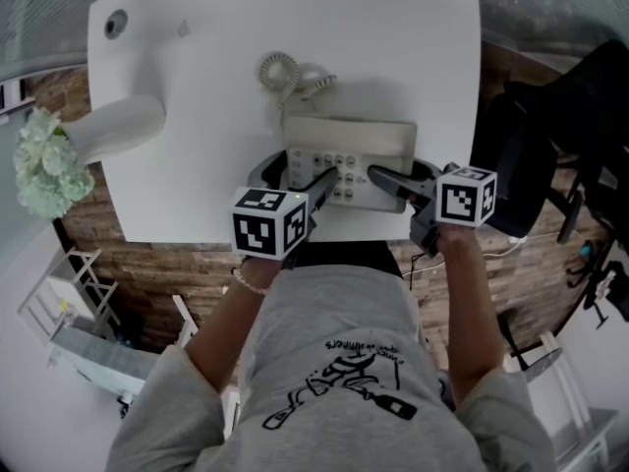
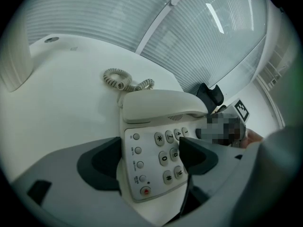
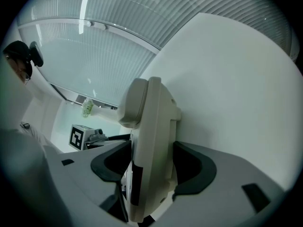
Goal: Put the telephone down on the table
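White desk (image 1: pixel 197 67) fills the frame's upper half. At its near edge, centre frame, the left claw (image 1: pixel 303 171) and right claw (image 1: pixel 398 180) each clamp one side of the telephone (image 1: pixel 364 141), forearms reaching forward. I cannot tell whether its base touches down yet; letting go seems to remain. Farther up lies the coiled cord (image 1: pixel 280 70).

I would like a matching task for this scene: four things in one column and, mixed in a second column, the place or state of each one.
Things
1. coiled cord
2. left claw
3. right claw
4. pale flowers

Places or states
A. closed on the telephone, which it sees edge-on
B. off the table, past its left edge in the head view
C. one pad lying over the keypad
D. on the table, beyond the telephone

Pairs: 1-D, 2-C, 3-A, 4-B
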The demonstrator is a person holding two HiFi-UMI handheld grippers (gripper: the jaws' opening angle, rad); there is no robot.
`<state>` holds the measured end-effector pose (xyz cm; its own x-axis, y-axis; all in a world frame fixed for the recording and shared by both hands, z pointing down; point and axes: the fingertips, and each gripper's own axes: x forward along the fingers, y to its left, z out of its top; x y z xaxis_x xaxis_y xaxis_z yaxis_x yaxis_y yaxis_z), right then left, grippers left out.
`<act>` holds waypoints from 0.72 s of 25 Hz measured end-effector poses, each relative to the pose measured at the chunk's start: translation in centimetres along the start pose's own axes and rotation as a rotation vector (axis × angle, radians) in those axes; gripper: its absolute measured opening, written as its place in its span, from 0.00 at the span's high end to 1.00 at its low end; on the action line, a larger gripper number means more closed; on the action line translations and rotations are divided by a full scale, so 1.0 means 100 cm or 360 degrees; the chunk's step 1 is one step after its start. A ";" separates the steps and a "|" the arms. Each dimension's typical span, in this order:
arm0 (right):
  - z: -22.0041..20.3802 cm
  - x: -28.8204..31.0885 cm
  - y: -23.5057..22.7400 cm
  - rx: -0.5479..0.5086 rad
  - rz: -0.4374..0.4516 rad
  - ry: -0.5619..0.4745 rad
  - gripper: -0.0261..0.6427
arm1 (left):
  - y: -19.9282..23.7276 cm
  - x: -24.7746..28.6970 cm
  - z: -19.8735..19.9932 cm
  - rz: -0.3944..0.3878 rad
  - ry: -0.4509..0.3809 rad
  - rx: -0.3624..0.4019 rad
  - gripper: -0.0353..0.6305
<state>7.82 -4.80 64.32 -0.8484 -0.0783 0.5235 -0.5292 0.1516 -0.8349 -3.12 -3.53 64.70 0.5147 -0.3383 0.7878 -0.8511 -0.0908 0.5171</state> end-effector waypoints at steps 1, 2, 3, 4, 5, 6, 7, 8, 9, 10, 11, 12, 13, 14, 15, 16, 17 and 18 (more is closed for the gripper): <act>0.000 0.000 0.000 0.0003 -0.0004 -0.0001 0.52 | 0.000 0.000 0.000 0.0002 -0.0001 -0.0001 0.38; 0.000 0.000 0.000 0.0006 -0.0008 -0.0004 0.52 | 0.000 0.000 0.000 0.0002 -0.0001 -0.0002 0.38; 0.000 0.000 0.000 0.0010 -0.0011 -0.0008 0.52 | 0.000 0.001 0.000 0.0002 0.0000 -0.0003 0.38; 0.000 0.000 0.000 0.0014 -0.0015 -0.0012 0.52 | 0.000 0.001 0.000 0.0001 0.0002 -0.0004 0.38; 0.000 0.000 -0.001 0.0015 -0.0019 -0.0015 0.52 | 0.000 0.001 0.000 0.0001 0.0005 -0.0004 0.38; -0.001 0.000 -0.001 0.0014 -0.0025 -0.0015 0.52 | 0.000 0.000 0.000 0.0001 0.0008 -0.0003 0.38; -0.001 0.001 -0.001 0.0011 -0.0034 -0.0014 0.52 | 0.000 0.000 0.000 0.0001 0.0011 -0.0002 0.38; -0.001 0.001 -0.001 0.0010 -0.0045 -0.0014 0.52 | 0.000 0.000 0.000 0.0001 0.0015 -0.0001 0.38; -0.001 0.001 -0.001 0.0009 -0.0060 -0.0013 0.52 | 0.000 0.000 0.000 0.0003 0.0020 0.0002 0.38; -0.001 0.000 -0.001 0.0007 -0.0078 -0.0012 0.52 | 0.000 -0.001 -0.001 0.0005 0.0025 0.0006 0.38; -0.001 0.000 -0.002 0.0001 -0.0097 -0.0012 0.52 | 0.000 -0.001 -0.001 0.0009 0.0027 0.0011 0.38; -0.001 -0.001 -0.002 -0.0008 -0.0117 -0.0010 0.52 | 0.000 -0.002 0.000 0.0015 0.0027 0.0017 0.38; -0.001 -0.002 -0.002 -0.0020 -0.0138 -0.0007 0.52 | 0.000 -0.004 0.000 0.0020 0.0026 0.0024 0.38; -0.002 -0.002 -0.003 -0.0036 -0.0163 -0.0003 0.52 | 0.000 -0.005 0.001 0.0022 0.0024 0.0029 0.38; -0.002 -0.003 -0.004 -0.0056 -0.0192 0.0000 0.52 | -0.001 -0.006 0.002 0.0021 0.0022 0.0033 0.38; -0.001 -0.005 -0.005 -0.0080 -0.0224 0.0002 0.52 | -0.001 -0.007 0.003 0.0019 0.0021 0.0038 0.38; -0.001 -0.006 -0.005 -0.0104 -0.0253 0.0003 0.52 | -0.002 -0.008 0.004 0.0016 0.0017 0.0045 0.38; -0.001 -0.007 -0.005 -0.0127 -0.0277 0.0002 0.52 | -0.002 -0.010 0.006 0.0014 0.0009 0.0053 0.38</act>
<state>8.67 -4.74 64.35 -0.7440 -0.1088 0.6592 -0.6652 0.2139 -0.7154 -3.52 -3.72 63.58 0.5078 -0.3339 0.7941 -0.8585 -0.1193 0.4988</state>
